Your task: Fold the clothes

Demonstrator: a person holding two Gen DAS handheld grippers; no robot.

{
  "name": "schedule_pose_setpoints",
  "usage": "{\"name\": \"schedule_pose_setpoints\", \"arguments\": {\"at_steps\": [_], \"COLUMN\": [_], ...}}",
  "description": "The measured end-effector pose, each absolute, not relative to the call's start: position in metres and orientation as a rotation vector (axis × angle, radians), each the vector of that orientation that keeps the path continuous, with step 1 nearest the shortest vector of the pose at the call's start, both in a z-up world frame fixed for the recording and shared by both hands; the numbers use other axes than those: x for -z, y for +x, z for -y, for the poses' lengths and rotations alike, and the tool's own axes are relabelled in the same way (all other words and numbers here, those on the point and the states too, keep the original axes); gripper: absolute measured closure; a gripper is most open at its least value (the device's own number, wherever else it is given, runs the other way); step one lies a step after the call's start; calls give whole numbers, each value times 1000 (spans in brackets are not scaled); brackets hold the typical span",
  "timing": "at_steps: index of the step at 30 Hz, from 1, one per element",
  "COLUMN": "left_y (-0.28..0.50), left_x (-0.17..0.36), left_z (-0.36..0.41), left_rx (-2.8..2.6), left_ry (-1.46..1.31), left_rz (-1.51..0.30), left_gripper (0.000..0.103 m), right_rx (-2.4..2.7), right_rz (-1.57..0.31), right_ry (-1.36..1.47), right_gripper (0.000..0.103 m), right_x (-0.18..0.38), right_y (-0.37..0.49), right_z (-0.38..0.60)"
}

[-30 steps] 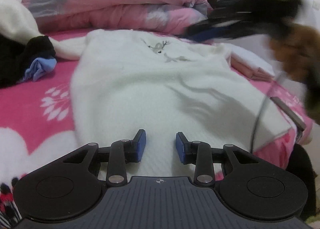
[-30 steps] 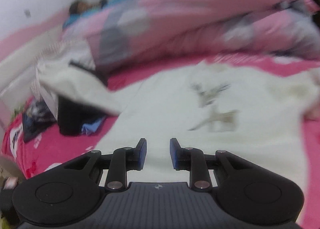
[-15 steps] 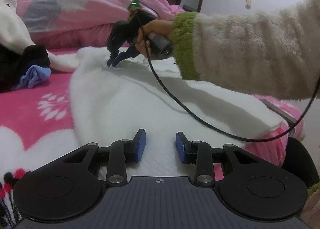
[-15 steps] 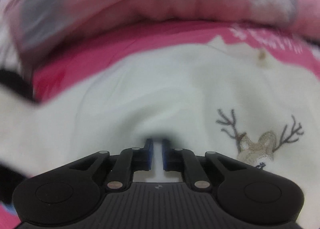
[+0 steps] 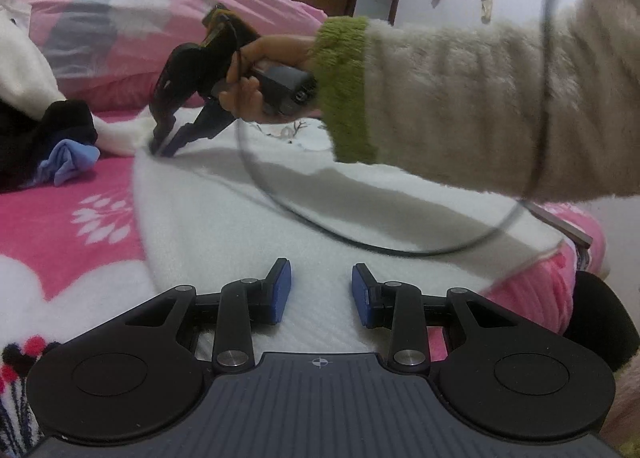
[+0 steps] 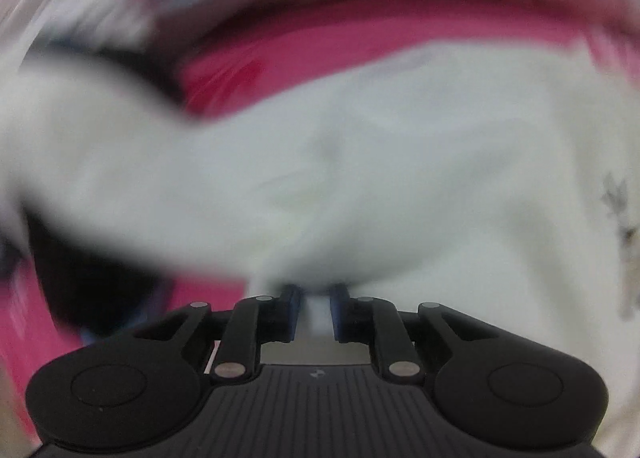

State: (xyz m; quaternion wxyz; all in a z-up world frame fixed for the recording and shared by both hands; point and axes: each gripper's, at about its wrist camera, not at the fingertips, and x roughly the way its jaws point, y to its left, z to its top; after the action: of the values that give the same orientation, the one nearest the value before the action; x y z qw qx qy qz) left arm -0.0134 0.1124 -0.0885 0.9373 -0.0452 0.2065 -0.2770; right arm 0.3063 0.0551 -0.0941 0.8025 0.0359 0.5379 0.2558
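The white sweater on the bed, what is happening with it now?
A person is folding the white sweater spread on the pink bed. The right gripper is down at its far edge near the sleeve, with fabric between its jaws, which are opening slightly. The left gripper is open over the near hem, holding nothing.

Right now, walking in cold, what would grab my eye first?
Probably the fuzzy sleeve with its green cuff, reaching across from the right. Its hand works the right claw, whose jaws are opening with a fold of the white sweater between them at its far left edge. The sweater lies on a pink bedspread.
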Motion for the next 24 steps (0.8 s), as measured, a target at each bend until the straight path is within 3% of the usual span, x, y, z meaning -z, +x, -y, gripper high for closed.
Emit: {"name": "schedule_pose_setpoints", "arguments": {"at_steps": [6, 10, 13, 18, 24], "left_y": [-16, -17, -16, -15, -10], "left_x": [88, 88, 88, 87, 81], "left_z": [-112, -113, -115, -116, -122], "left_rx": [563, 568, 574, 573, 574], "left_ry": [-87, -94, -102, -113, -195], "left_rz": [-419, -422, -427, -438, -489], "left_gripper": [70, 70, 70, 70, 70], "right_rx": [-533, -464, -362, -248, -117], "right_rz": [-1086, -1058, -1138, -1089, -964], "right_ry": [287, 181, 21, 20, 183], "right_gripper": [84, 79, 79, 85, 83], "right_x": [57, 21, 34, 82, 55], "right_y": [281, 232, 234, 308, 350], "right_z": [10, 74, 97, 112, 145]}}
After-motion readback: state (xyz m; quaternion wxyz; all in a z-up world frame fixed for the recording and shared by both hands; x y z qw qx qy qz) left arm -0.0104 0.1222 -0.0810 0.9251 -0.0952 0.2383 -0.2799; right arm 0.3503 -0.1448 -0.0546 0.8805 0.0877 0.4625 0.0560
